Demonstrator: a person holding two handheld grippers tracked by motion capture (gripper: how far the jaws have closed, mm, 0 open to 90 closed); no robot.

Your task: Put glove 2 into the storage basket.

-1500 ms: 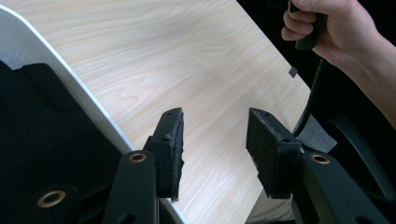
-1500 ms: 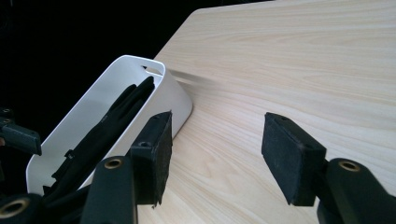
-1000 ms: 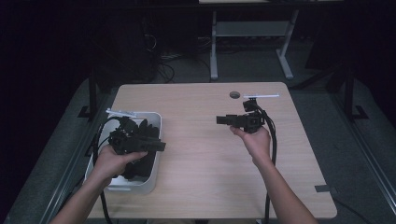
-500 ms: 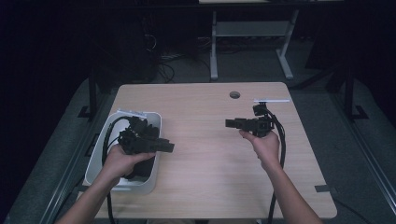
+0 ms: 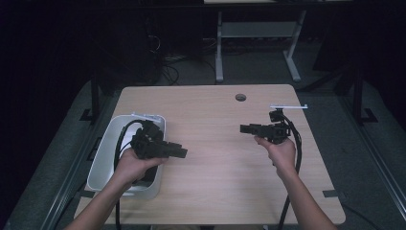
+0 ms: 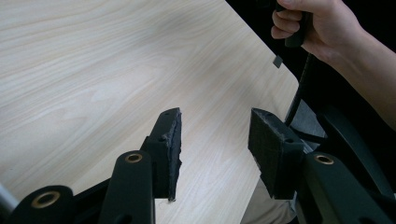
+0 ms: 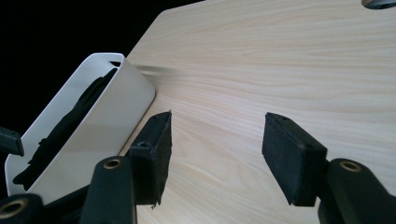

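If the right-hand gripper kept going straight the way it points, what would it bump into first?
Probably the white bin. The right gripper, jaws open and empty, points leftward across the bare table toward it. It tilts slightly down, so it might graze the tabletop first.

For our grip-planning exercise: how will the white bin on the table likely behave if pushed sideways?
The white bin looks thin-walled plastic, so probably light and apt to slide on the smooth wooden table. Its broad base suggests sliding rather than tipping. The dark contents might add weight.
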